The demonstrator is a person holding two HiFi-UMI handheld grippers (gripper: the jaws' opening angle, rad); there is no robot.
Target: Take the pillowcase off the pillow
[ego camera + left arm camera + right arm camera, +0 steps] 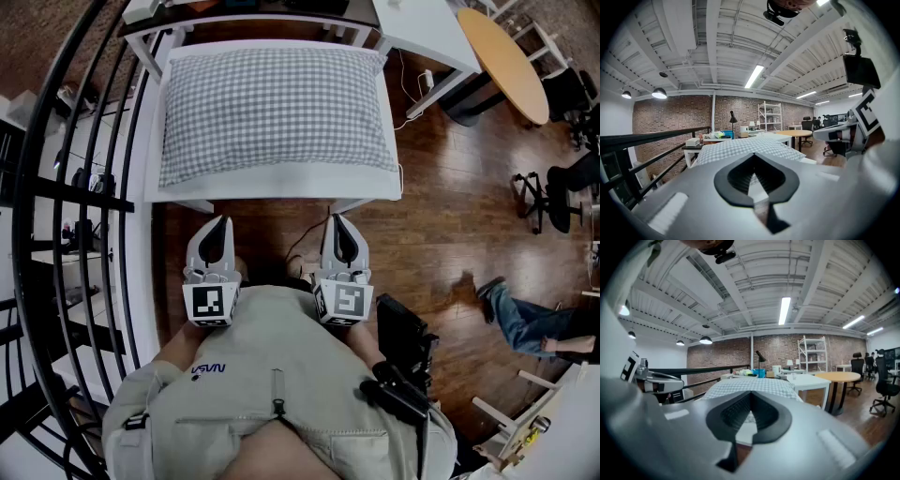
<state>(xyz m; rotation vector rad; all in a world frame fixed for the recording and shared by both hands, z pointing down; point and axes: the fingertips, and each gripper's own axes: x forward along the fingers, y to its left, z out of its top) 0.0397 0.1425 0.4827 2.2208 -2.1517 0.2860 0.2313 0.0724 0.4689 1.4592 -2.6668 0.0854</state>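
A pillow in a grey-and-white checked pillowcase (275,111) lies flat on a white table (281,186), filling most of its top. My left gripper (218,223) and right gripper (337,221) hang side by side just short of the table's near edge, both shut and holding nothing, apart from the pillow. In the left gripper view the checked pillowcase (740,147) lies ahead beyond the closed jaws of the left gripper (754,159). The right gripper view shows the pillowcase (750,386) ahead of the right gripper (751,397).
A black railing (66,187) runs along the left. A second white table (427,28) and a round wooden table (506,61) stand at the back right. Office chairs (562,187) and a seated person's leg (525,319) are on the right. Wooden floor (431,225) lies between.
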